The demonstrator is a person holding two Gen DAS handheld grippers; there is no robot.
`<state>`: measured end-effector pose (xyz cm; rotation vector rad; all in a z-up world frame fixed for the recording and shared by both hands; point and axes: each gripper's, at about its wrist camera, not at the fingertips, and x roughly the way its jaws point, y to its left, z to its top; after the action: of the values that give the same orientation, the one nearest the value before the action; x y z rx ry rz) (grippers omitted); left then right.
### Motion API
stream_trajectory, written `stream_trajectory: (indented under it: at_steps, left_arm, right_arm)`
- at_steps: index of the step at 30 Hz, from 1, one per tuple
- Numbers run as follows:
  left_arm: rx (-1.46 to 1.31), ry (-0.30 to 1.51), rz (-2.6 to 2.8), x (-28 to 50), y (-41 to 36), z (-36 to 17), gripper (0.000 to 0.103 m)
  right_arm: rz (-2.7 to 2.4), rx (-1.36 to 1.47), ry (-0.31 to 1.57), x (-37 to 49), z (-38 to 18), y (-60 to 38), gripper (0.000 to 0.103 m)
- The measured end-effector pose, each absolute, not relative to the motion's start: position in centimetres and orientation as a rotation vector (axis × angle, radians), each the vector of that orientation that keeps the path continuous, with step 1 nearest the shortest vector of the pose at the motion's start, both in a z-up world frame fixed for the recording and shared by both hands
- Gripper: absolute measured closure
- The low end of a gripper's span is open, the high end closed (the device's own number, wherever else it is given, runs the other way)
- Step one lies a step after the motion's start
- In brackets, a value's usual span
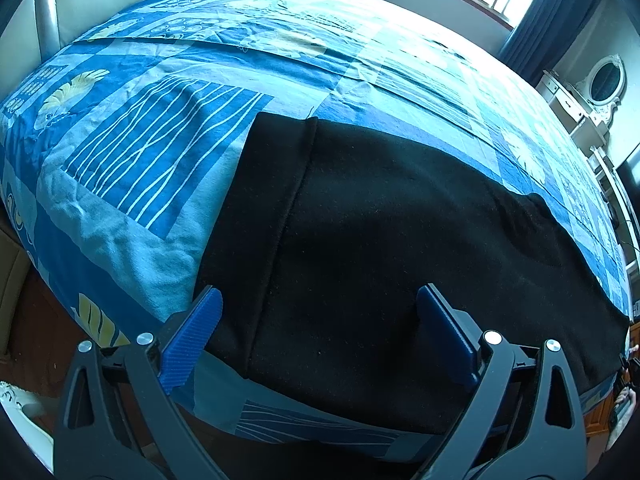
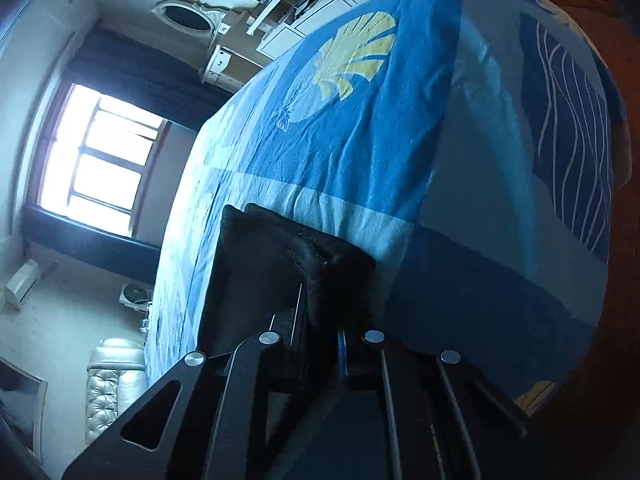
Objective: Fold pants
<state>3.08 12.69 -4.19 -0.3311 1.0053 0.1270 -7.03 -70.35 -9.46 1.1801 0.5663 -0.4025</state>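
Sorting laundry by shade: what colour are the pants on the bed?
Black pants, clearest in the left wrist view.

No readable text, label, brand or number on anything in view.

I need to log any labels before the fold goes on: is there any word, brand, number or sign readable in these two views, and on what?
None can be read.
Black pants: no tag, label or print shows.
Blue bedsheet: only leaf, stripe and block patterns, no lettering.
Left gripper and right gripper: no markings visible.
Furniture in the background: too small to tell.
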Motion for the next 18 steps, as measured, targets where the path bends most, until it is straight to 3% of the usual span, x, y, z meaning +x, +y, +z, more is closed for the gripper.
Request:
stream_trajectory:
  at_steps: [4,14,18]
  left_arm:
    - [-0.348,1.003,0.124,3.1,12.9,-4.1,0.005]
    - [-0.296,0.889,0.075,2.3,11.5,-1.7,0.005]
    - [-0.304,0.898,0.054,2.4,11.0,-1.7,0.005]
  right_arm:
    - [-0.378,1.221,0.579,-7.9,-8.8,-71.5,0.088]
    - [-0.355,1.050,0.635,-6.3,-4.2,-75.8,0.045]
    - [-0.246,1.033,0.707,-3.8,-4.9,-76.2,0.045]
